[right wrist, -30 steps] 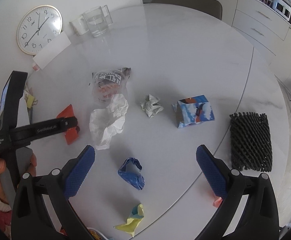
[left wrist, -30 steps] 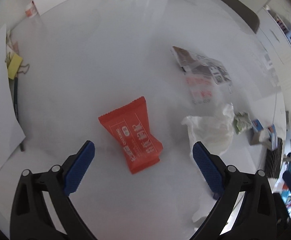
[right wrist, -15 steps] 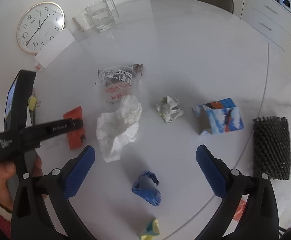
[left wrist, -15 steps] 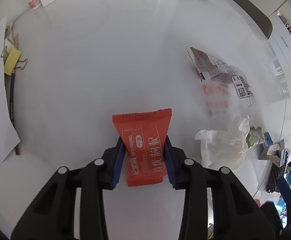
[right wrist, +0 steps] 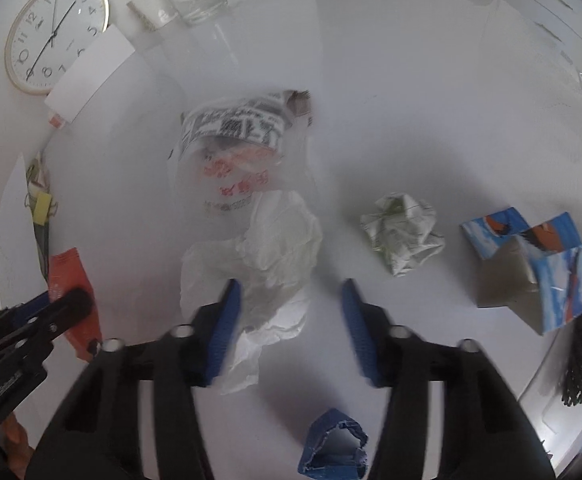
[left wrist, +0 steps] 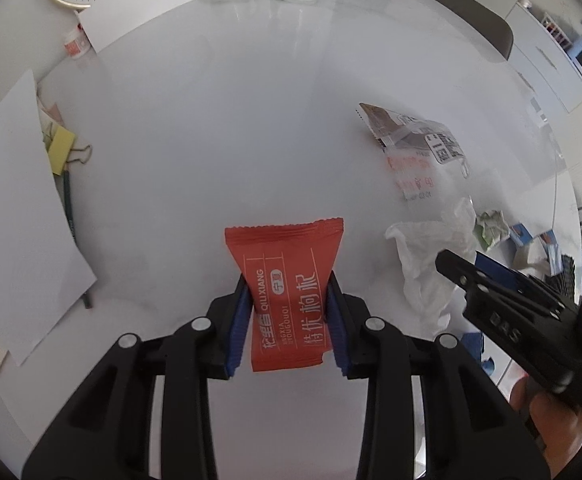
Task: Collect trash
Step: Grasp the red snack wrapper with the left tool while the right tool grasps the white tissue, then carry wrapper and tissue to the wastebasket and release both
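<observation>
While the left tool [left wrist: 289,312] pinches the red wrapper [left wrist: 287,292], tissue [right wrist: 267,264] lies between right tool [right wrist: 287,320] fingers.

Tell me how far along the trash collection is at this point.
Early. Nothing visibly binned. The left hand-held gripper is shut on the red wrapper; the right hand-held gripper is open around the white tissue. Crumpled paper ball, blue carton and blue scrap remain.

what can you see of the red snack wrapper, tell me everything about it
The red snack wrapper is a small glossy foil-like packet with crimped, serrated ends and white print, including the Latin letters QILI XIANG beside Chinese characters. It looks flat and sealed. The left gripper is shut on it, blue fingers pressing both long edges and pinching it narrower there. Its far end fans out over the white table. In the right wrist view it shows at the left edge.
</observation>
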